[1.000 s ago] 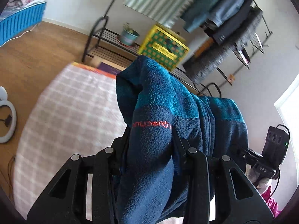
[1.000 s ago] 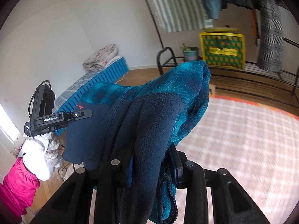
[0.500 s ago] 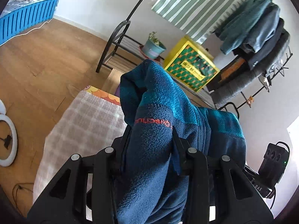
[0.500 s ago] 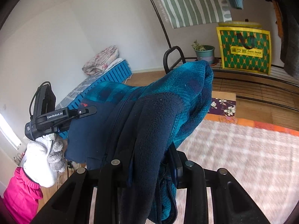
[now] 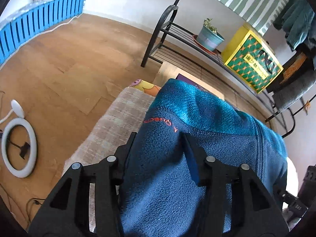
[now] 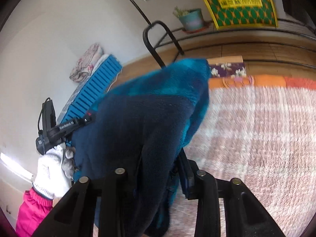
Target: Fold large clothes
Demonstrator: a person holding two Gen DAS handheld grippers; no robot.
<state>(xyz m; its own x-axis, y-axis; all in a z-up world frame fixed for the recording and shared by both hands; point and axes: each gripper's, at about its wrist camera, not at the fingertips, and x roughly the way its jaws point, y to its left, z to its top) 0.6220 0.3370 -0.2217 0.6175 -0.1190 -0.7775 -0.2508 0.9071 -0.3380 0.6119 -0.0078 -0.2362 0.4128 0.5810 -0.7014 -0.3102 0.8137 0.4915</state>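
A blue and teal fleece jacket (image 5: 177,158) with a red logo hangs bunched between both grippers, held above a pale checked blanket (image 5: 118,122). My left gripper (image 5: 160,138) is shut on the jacket's navy part. My right gripper (image 6: 160,156) is shut on another part of the same jacket (image 6: 148,118), which drapes over its fingers. In the right wrist view the left gripper (image 6: 65,126) shows at the left, held by a white-gloved hand, and the checked blanket (image 6: 256,134) spreads at the right.
A black metal rack (image 5: 173,37) stands beyond the blanket, holding a potted plant (image 5: 209,37) and a yellow-green box (image 5: 252,59). Clothes hang above it (image 5: 300,25). A blue slatted bed base (image 5: 39,27) lies far left. A white ring light (image 5: 18,150) lies on the wooden floor.
Both grippers have tilted downward and forward with the jacket in them. The blanket's far edge and the floor now fill more of the views. The right wrist view is motion-blurred.
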